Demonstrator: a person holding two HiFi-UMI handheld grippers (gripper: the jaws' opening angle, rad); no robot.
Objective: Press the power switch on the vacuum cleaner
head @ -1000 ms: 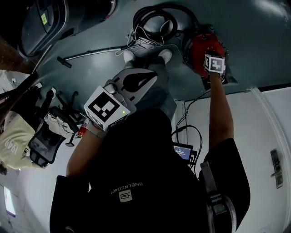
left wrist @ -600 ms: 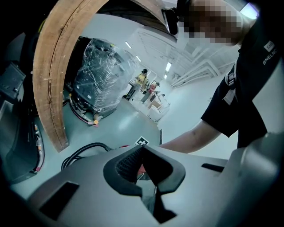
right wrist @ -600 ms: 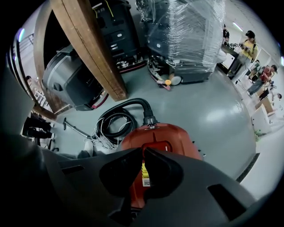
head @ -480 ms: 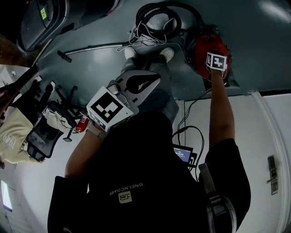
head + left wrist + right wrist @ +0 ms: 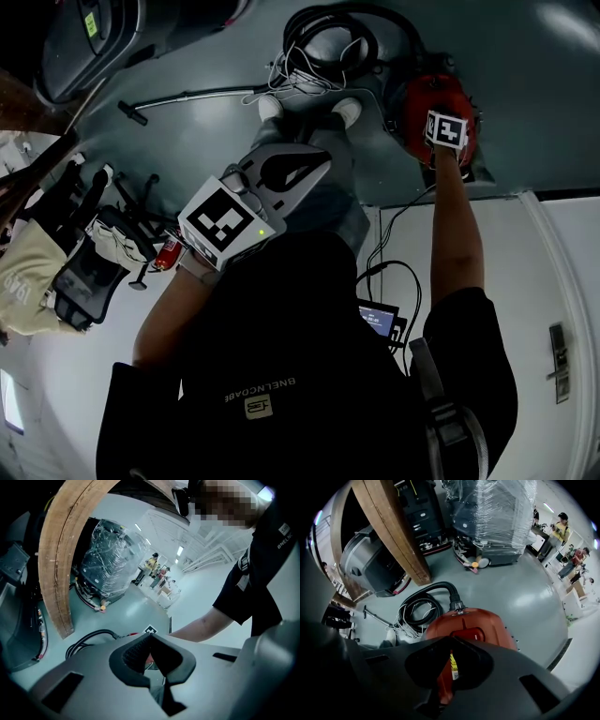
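The red vacuum cleaner (image 5: 420,98) stands on the grey floor, with its black hose (image 5: 328,36) coiled to the left of it. My right gripper (image 5: 439,120) is held straight down on the vacuum's top, its marker cube facing up. In the right gripper view the shut right gripper (image 5: 451,641) sits just over the red shell (image 5: 487,625), close to a raised red panel (image 5: 467,633). I cannot see contact. My left gripper (image 5: 323,164) hovers shut and empty above the person's shoes, well left of the vacuum. The left gripper (image 5: 151,639) looks past its jaws at the right forearm (image 5: 201,623).
A metal wand (image 5: 187,97) and loose white cord (image 5: 291,80) lie by the hose. An office chair (image 5: 84,277) and a small red extinguisher (image 5: 167,253) stand at the left. A white panel (image 5: 534,281) lies to the right. A wooden beam (image 5: 393,531) and a plastic-wrapped machine (image 5: 501,513) stand beyond.
Almost nothing has moved. The right gripper stays on the vacuum's top and the left gripper holds its place; the head view has shifted slightly.
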